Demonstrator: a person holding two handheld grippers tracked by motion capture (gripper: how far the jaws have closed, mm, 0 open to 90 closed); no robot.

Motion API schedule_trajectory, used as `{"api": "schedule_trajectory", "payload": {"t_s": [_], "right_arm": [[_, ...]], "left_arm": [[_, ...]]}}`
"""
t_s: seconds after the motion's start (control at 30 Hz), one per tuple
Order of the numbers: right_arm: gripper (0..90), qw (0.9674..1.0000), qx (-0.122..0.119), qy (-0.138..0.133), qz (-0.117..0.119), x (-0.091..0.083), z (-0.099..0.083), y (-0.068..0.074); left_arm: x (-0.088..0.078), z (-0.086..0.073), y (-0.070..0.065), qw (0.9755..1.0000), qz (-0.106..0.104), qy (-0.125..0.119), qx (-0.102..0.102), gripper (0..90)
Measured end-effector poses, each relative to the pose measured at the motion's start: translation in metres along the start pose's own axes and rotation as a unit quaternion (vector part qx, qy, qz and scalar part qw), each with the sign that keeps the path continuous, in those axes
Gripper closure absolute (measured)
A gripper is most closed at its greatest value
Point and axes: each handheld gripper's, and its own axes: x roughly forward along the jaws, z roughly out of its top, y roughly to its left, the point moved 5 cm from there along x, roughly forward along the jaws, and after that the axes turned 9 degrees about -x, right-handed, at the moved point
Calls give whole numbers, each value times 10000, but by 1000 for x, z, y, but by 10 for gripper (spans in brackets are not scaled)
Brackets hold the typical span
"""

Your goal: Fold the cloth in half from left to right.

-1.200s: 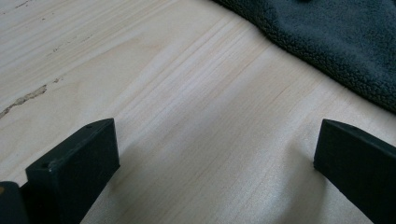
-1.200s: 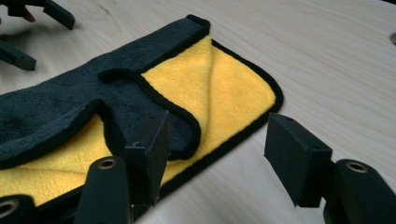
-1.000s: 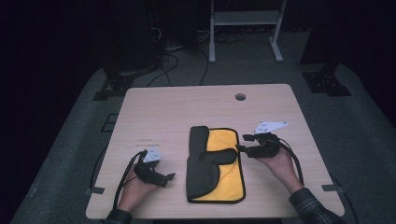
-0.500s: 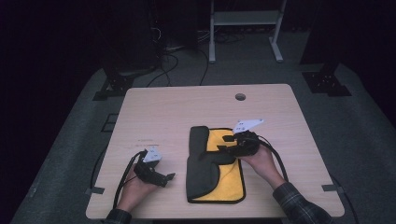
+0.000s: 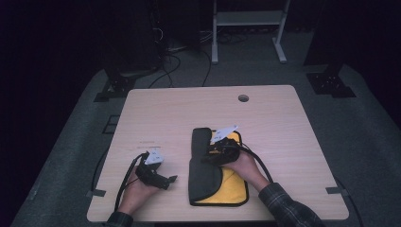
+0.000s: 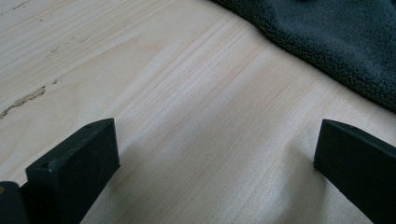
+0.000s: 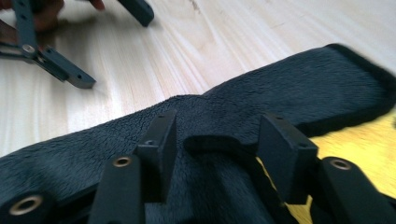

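While half-open, right gripper (image 7: 215, 140) straddles towel (image 7: 289, 88).

Overall light: dim room, black surroundings; only the table (image 5: 265, 118) is lit, from above.
Shadows: soft, short, under the hands (no hard edges).
Glare: pale sheen on the wood in both gripper views.
Blur: near jaws soft; cloth (image 7: 327, 84) edge smeared at right.
High view: grainy, low contrast.

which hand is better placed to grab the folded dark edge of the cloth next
Right. The right gripper is already over the cloth, its jaws apart astride the raised dark fold. The left gripper rests open on bare table beside the cloth, with nothing between its jaws.
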Motion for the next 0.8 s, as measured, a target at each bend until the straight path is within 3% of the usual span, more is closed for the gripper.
{"api": "schedule_trajectory", "payload": {"t_s": [0.2, 0.37, 0.57, 0.8], "right_arm": [[496, 9994, -107, 324, 6, 21, -4, 3], [685, 9991, -117, 385, -97, 22, -6, 3], [769, 9998, 120, 104, -84, 10, -3, -5], [788, 9991, 258, -147, -305, -13, 3, -22]], "left_arm": [[0, 0, 0, 10000, 2, 3, 24, 0], [0, 0, 0, 10000, 0, 4, 26, 0], [0, 0, 0, 10000, 3, 2, 22, 0], [0, 0, 0, 10000, 3, 1, 19, 0]]}}
